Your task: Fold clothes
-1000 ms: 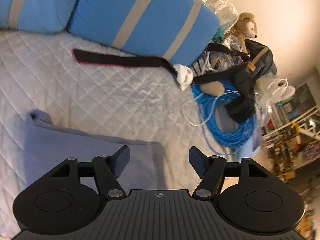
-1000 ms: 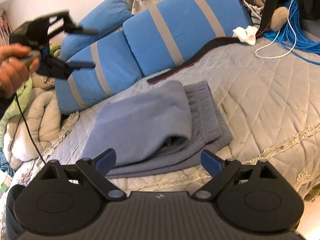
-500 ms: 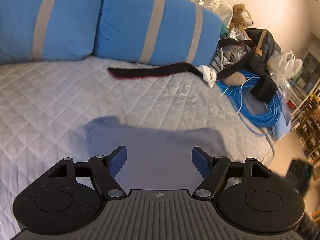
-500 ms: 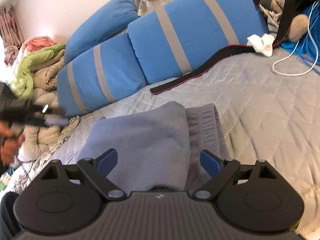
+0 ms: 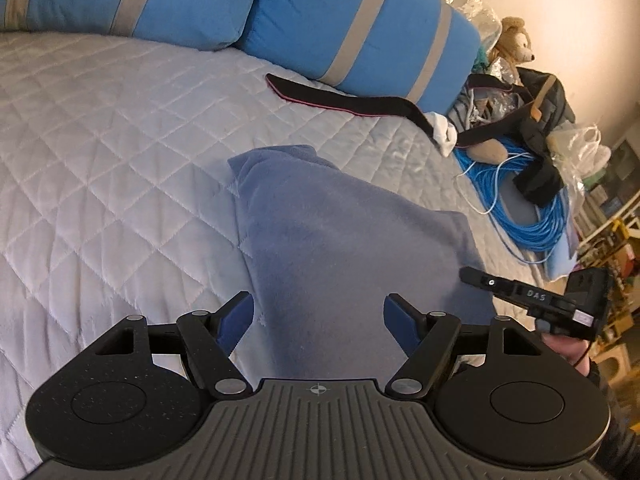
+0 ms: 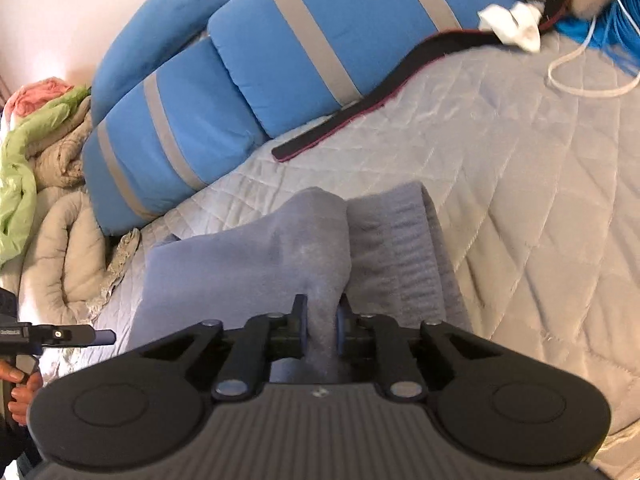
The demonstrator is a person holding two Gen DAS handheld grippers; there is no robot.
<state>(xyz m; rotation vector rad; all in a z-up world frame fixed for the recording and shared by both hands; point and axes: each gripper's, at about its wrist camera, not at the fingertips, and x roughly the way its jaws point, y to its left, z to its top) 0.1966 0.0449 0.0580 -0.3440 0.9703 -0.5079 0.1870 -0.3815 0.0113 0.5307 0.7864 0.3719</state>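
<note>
In the left wrist view, the grey-blue garment (image 5: 348,236) is lying on the quilted bed (image 5: 120,152), already folded at least 1 time. It is looking soft, thick and light, so it will sag; I judge the edges are best to take. The left gripper (image 5: 319,316) is hanging over it, jaws wide, holding nothing.

In the right wrist view, the right gripper (image 6: 322,330) has just been closing and is pinching a raised ridge of the garment (image 6: 248,272) beside the ribbed waistband (image 6: 396,248).

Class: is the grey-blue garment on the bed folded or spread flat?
Folded: the garment has a layer doubled over its ribbed waistband.
</note>
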